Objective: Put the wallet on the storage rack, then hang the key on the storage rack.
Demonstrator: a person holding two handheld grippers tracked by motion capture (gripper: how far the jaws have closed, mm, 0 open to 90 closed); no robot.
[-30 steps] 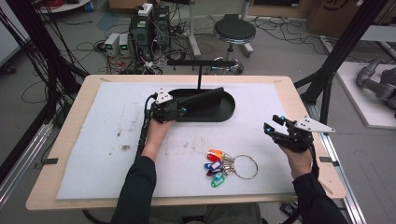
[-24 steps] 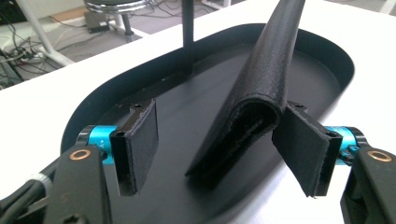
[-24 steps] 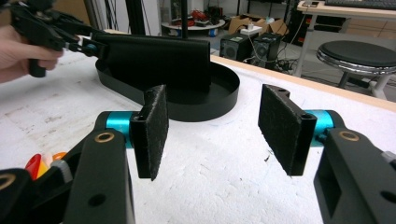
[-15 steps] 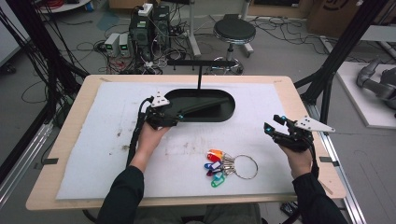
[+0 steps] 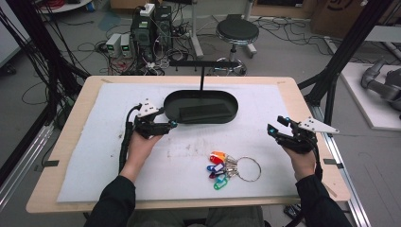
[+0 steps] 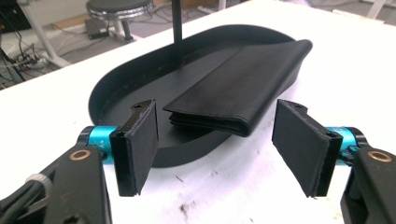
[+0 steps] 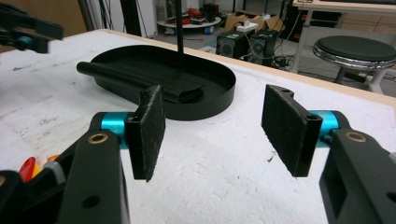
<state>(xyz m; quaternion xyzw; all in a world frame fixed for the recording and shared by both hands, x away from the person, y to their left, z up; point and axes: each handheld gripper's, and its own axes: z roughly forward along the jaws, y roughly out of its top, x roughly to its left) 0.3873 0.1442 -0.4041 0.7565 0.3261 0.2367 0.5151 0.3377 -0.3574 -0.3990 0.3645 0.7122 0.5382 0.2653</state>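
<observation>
A black oval tray sits at the middle back of the white mat, with a folded black leather-like piece lying flat inside it. My left gripper hovers open just off the tray's left end, and the folded piece lies just beyond its empty jaws in the left gripper view. A key ring with several coloured tags lies near the front of the mat. My right gripper is held open and empty at the right side, aimed towards the tray.
A thin black post with a crossbar rises from the tray's back edge. The white mat covers most of the wooden table. Cables, electronics boxes and a stool stand on the floor beyond the table.
My left gripper has drawn back from over the tray's left end, moving left and towards the person. The right gripper and the keys have stayed put.
</observation>
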